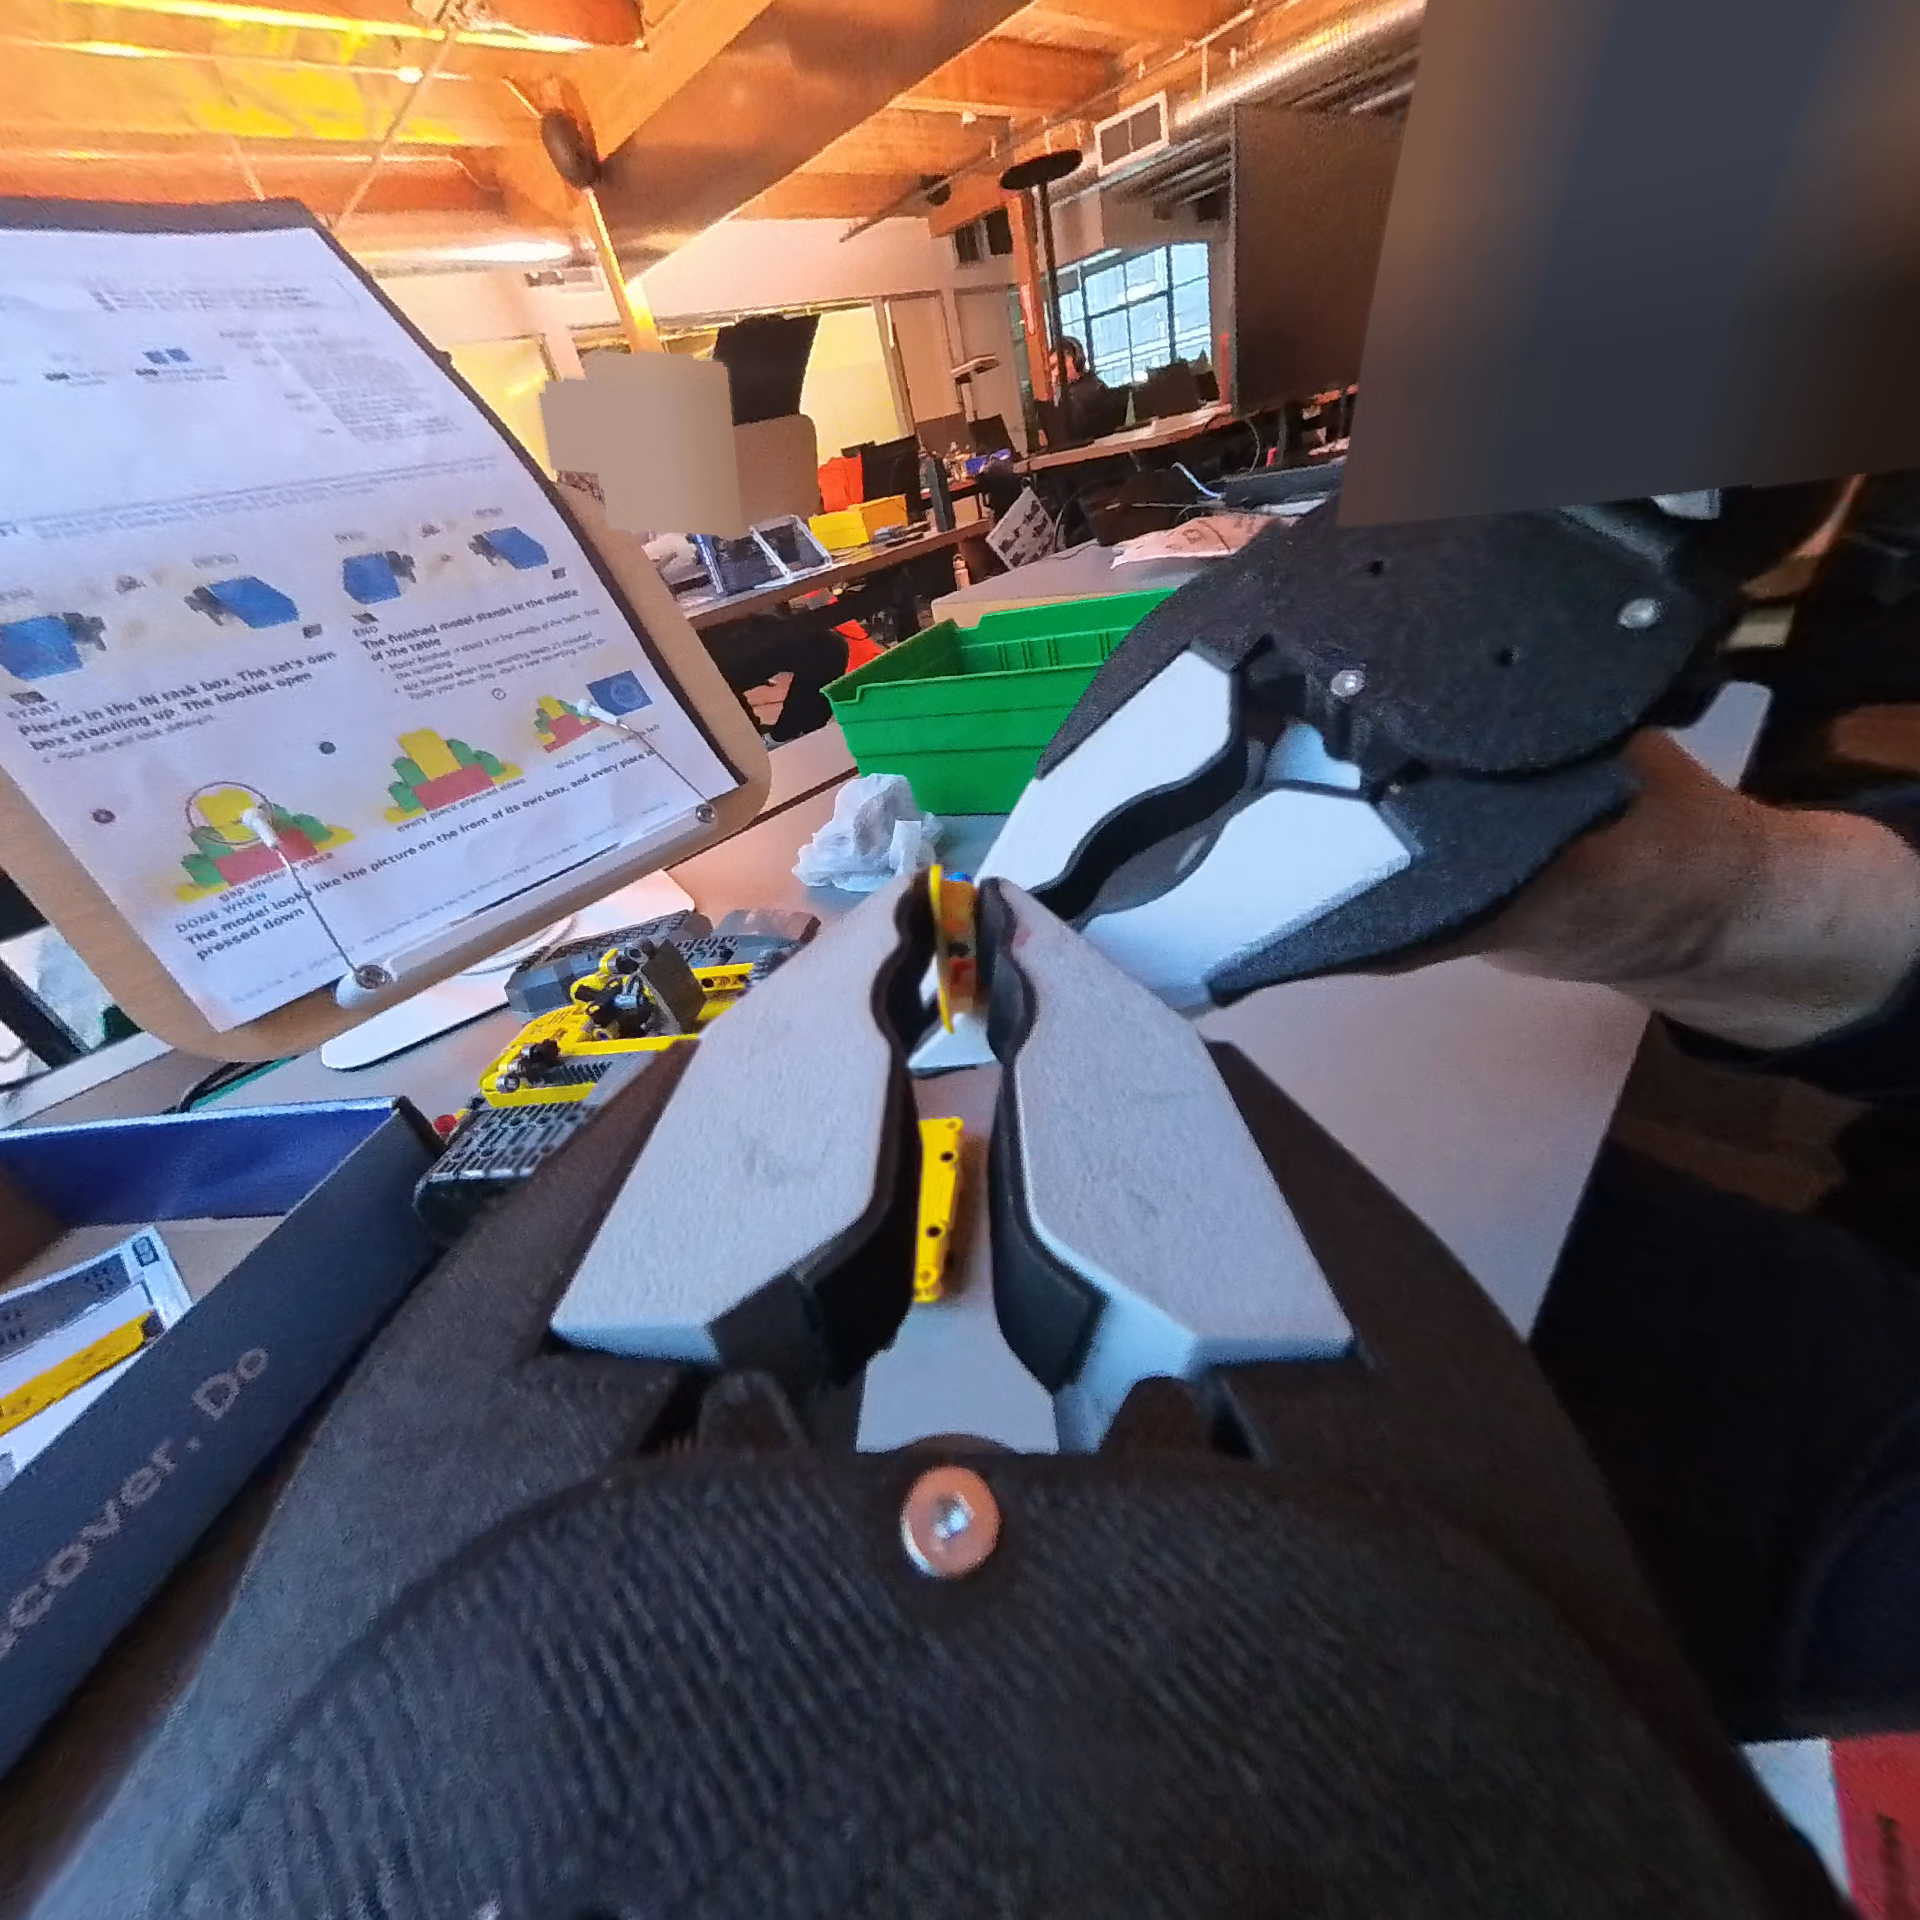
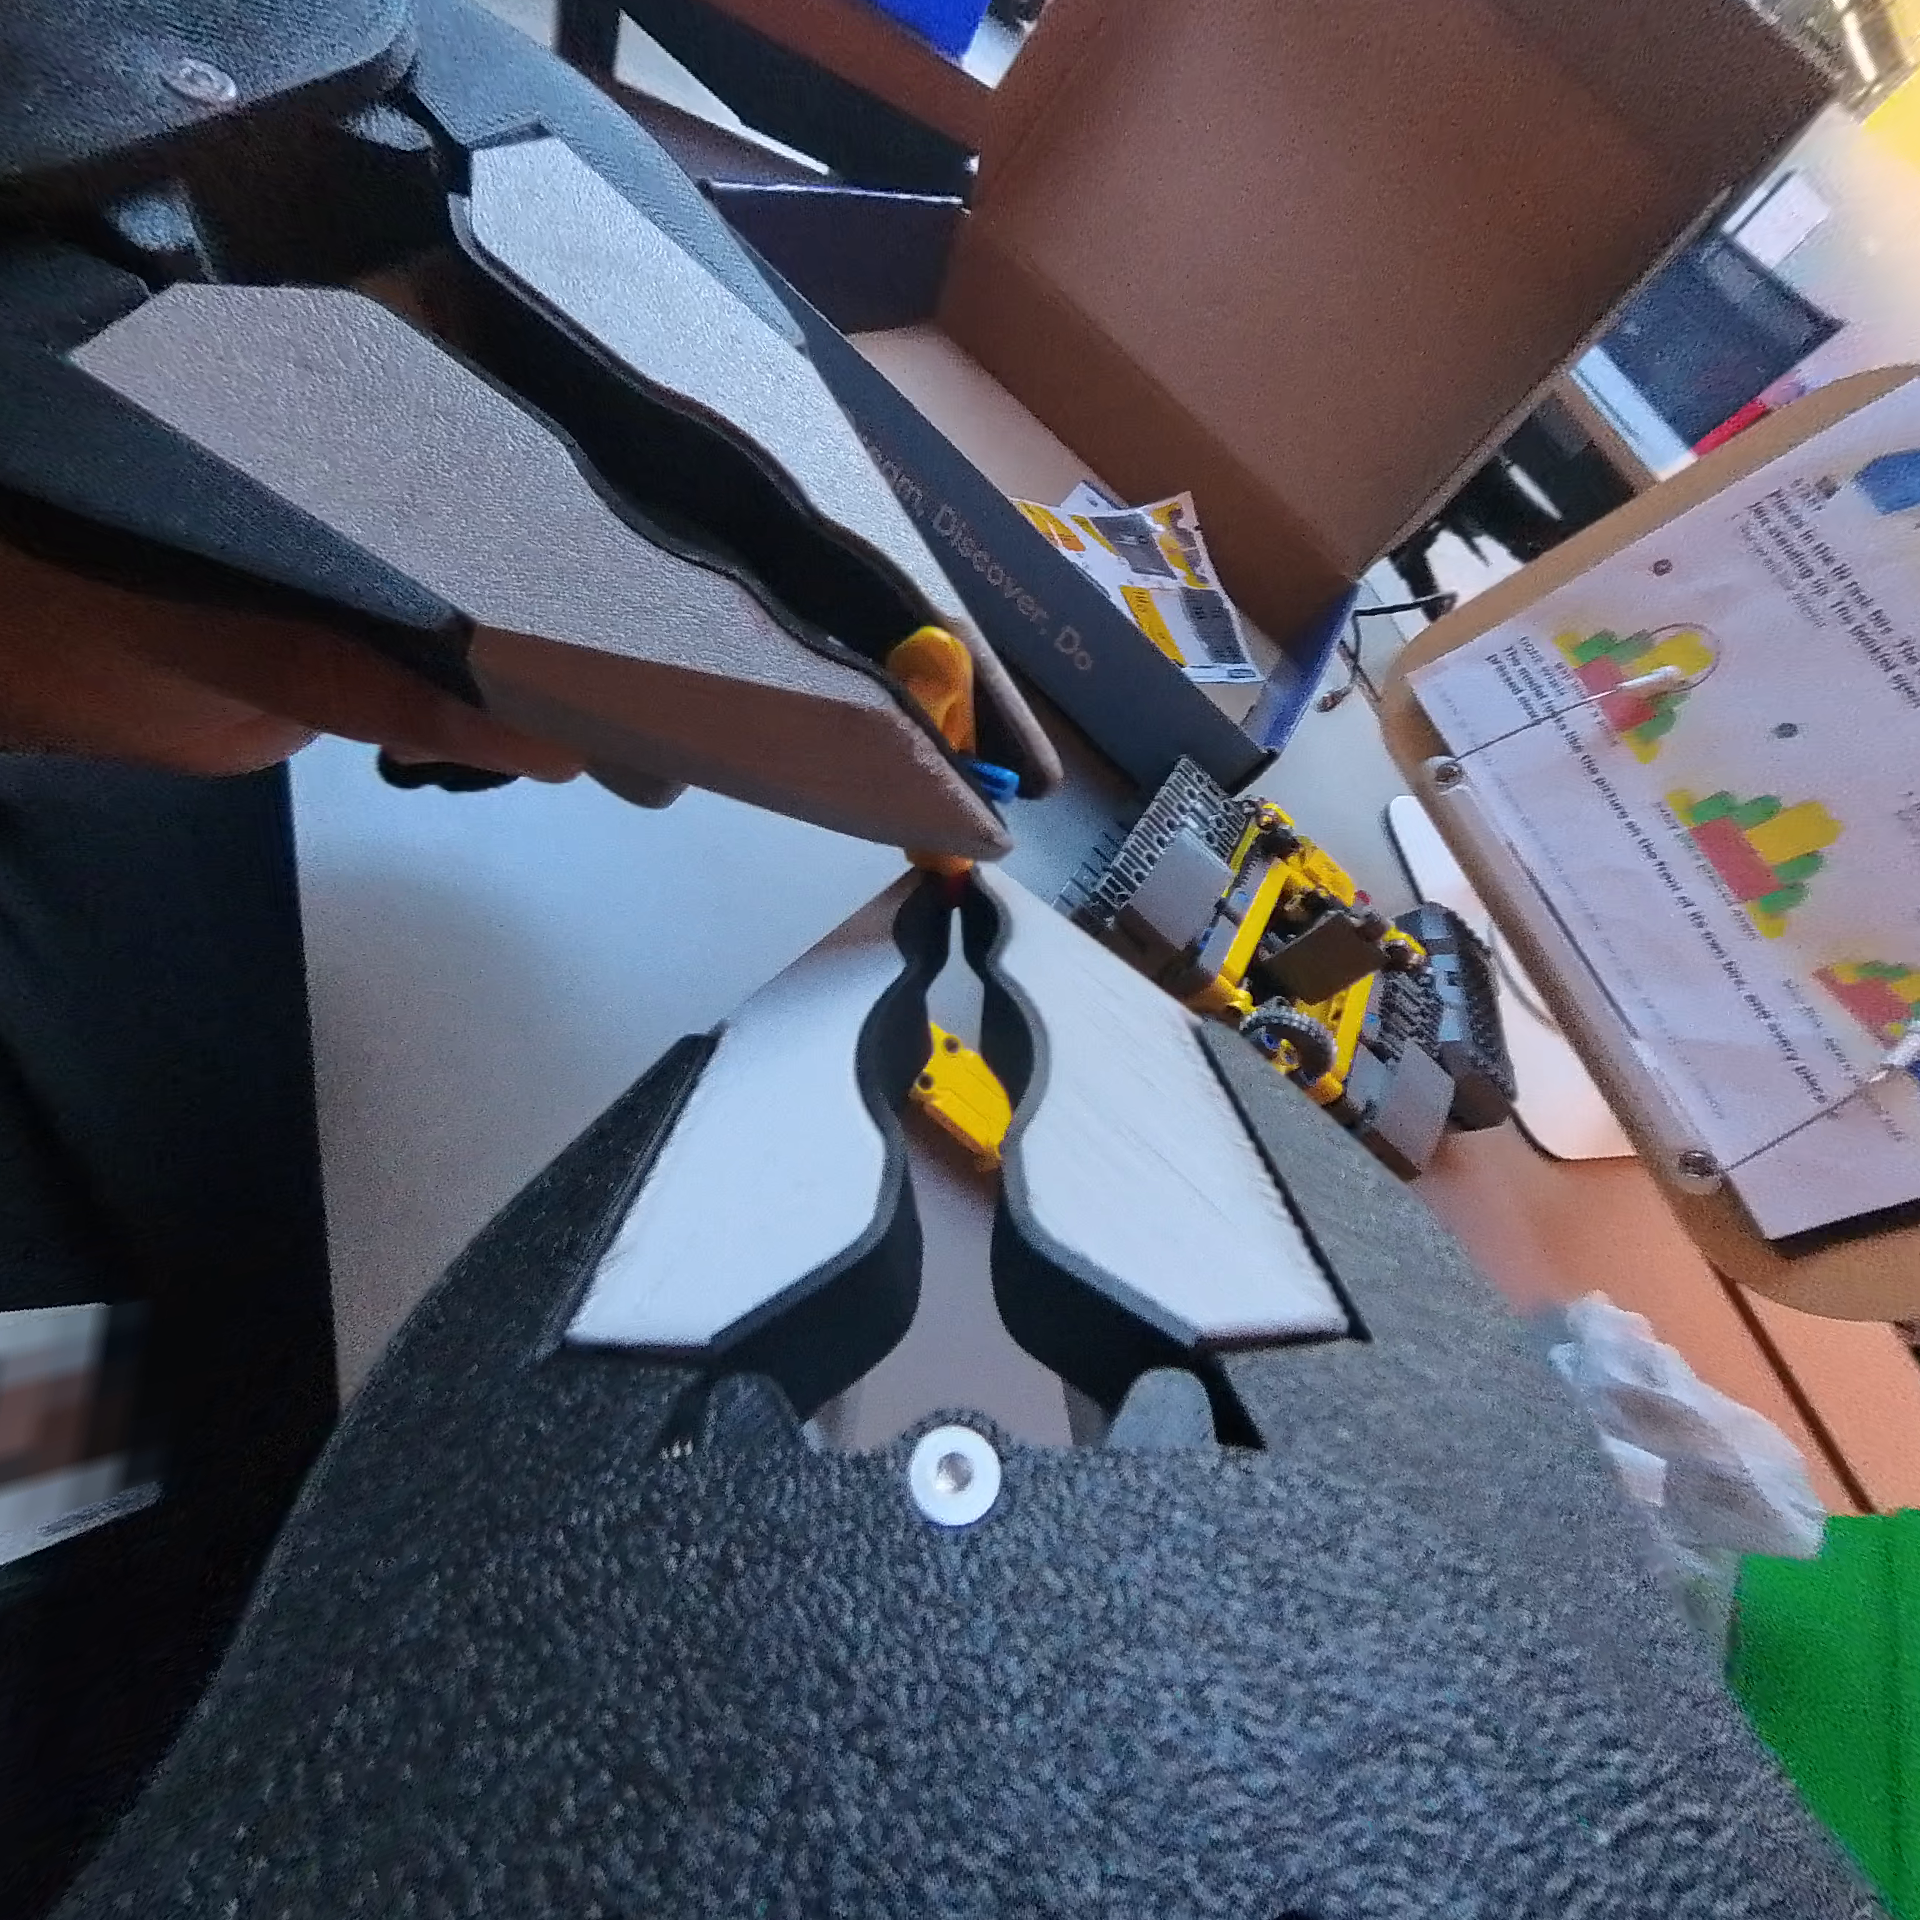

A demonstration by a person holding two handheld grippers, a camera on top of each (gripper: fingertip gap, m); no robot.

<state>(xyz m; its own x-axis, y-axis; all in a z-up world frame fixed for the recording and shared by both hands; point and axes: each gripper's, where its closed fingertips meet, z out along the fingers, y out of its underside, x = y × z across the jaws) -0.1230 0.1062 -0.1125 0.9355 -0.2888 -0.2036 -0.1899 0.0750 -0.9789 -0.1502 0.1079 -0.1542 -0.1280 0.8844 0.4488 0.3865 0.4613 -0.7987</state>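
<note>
My left gripper is shut on a small yellow-orange piece and holds it upright above the grey table. In the right wrist view the left gripper comes in from the upper left with the yellow piece and a blue pin between its fingers. My right gripper meets it tip to tip and is pinched shut on the small orange-red end of that piece. The right gripper enters the left wrist view from the right. A loose yellow beam lies on the table under both grippers.
A part-built yellow and grey vehicle model stands beside an instruction board on a stand. A dark blue box holds a booklet. A green bin and crumpled white wrapping sit behind. Spacing between my two grippers at the tips: around 5 cm.
</note>
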